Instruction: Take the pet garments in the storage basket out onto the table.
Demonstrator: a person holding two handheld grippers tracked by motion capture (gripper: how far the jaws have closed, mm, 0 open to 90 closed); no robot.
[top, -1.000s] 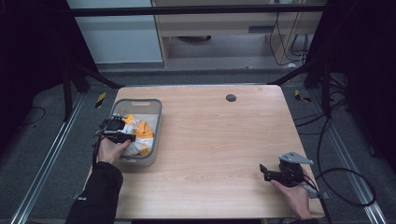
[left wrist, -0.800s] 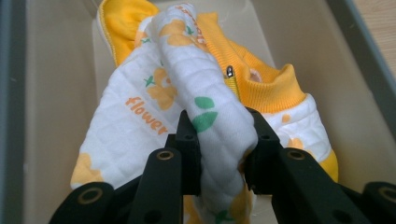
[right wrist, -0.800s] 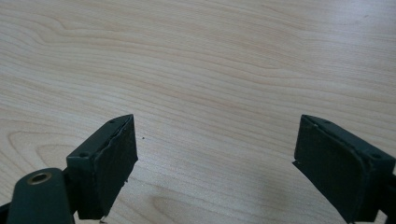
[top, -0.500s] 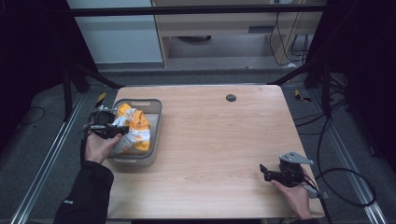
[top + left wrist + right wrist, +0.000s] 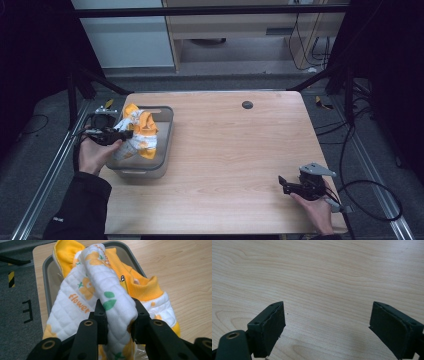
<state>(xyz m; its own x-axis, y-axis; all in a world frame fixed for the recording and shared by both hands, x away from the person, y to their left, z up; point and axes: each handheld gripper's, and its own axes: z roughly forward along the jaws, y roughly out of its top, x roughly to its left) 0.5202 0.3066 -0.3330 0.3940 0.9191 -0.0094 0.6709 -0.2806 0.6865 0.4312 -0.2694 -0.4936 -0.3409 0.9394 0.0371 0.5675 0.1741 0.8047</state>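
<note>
Left hand (image 5: pixel 92 154): at the left of the high view, palm raised, wrapped round its gripper; a dark sleeve (image 5: pixel 80 207) runs from the lower left corner up to the wrist
Left gripper (image 5: pixel 120 134): pointing toward the right of the high view; in the left gripper view its two black jaws rise from the bottom edge and pinch a thick fold of quilted cloth (image 5: pixel 110 300) between them
Right hand (image 5: pixel 314 210): at the lower right of the high view, gripping from below
Right gripper (image 5: pixel 281 184): low, pointing left in the high view; grey plate on top; in the right gripper view the jaws stand wide apart, nothing between them
</note>
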